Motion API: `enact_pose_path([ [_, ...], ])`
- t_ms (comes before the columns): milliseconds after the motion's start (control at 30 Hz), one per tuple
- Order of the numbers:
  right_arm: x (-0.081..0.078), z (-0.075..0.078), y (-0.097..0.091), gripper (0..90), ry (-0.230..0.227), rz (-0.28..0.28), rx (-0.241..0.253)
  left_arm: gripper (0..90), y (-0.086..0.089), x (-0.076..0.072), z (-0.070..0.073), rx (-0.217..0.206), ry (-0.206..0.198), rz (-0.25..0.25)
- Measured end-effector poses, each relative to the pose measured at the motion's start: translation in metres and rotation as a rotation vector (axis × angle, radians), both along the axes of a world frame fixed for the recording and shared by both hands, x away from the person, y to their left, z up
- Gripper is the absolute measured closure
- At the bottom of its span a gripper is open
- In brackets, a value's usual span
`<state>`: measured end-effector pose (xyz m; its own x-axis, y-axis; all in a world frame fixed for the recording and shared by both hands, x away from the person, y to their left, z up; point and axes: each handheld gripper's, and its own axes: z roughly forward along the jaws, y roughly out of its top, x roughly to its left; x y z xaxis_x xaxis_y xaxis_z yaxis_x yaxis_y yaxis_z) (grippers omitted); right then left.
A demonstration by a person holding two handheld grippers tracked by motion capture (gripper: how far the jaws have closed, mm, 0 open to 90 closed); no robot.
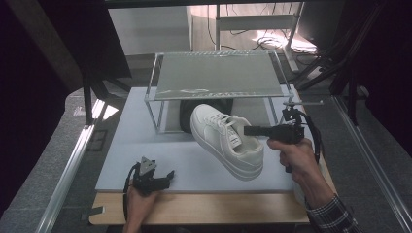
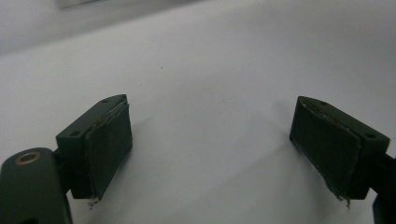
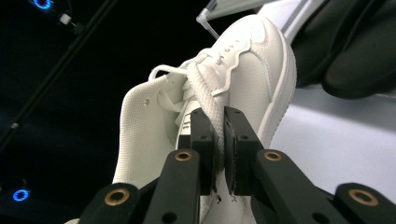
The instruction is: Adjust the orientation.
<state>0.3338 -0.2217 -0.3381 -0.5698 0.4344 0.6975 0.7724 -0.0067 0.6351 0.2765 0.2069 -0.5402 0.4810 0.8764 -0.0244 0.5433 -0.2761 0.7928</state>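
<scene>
The right gripper (image 3: 219,154) is clamped on the tongue of a white leather lace-up sneaker (image 1: 227,141), holding it tilted just in front of a clear-topped metal-frame shelf (image 1: 218,75). The left gripper (image 2: 210,149), jaws wide apart around nothing, rests well in front of that shelf.

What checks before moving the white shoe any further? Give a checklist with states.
1. Right gripper shut on the white shoe at its tongue: ok.
2. Shoe lifted off the white mat: cannot tell, heel end low.
3. Grip security: not ok, only thin tongue fabric between the pads.
4. Left gripper open, nothing between its jaws: ok.
5. Top of the shelf rack free: ok.
6. Black shoe under the rack, close behind: cannot tell clearance.
</scene>
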Motion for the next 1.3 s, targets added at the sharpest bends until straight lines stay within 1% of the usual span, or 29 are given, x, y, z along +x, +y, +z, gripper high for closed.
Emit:
enact_pose_path([
  [167,0.004,0.009,0.001,84.0,0.004,0.002,0.02,12.4,0.0,0.0,0.0,0.0,0.0,0.0],
  [233,0.006,0.013,0.001,84.0,-0.006,0.001,0.026,12.4,0.0,0.0,0.0,0.0,0.0,0.0],
  [300,0.007,0.017,0.001,83.9,-0.004,-0.001,0.036,12.4,0.0,0.0,0.0,0.0,0.0,0.0],
  [367,0.009,0.021,0.001,83.9,0.004,0.002,0.054,12.4,0.0,0.0,0.0,0.0,0.0,0.0],
  [500,0.014,0.029,0.002,83.9,0.005,0.002,0.087,12.5,0.0,0.0,0.0,-0.002,-0.001,0.0],
  [600,0.018,0.036,0.005,83.9,-0.004,-0.004,0.097,12.5,0.0,0.0,0.0,0.003,0.001,-0.003],
  [667,0.021,0.04,0.007,83.9,-0.01,-0.011,0.094,12.4,0.0,0.0,0.0,0.0,0.002,0.0],
  [767,0.026,0.045,0.01,83.9,-0.023,-0.029,0.086,12.5,0.0,0.0,0.0,0.0,0.002,0.0],
  [967,0.041,0.049,0.015,83.9,-0.022,-0.076,0.095,12.4,0.0,0.0,0.0,-0.001,0.003,0.0],
  [1200,0.061,0.047,0.019,83.8,-0.026,-0.138,0.089,12.5,0.0,0.0,0.0,0.001,0.0,-0.002],
  [1300,0.07,0.046,0.021,83.8,-0.03,-0.174,0.083,12.5,0.0,0.0,0.0,0.001,0.0,-0.002],
])
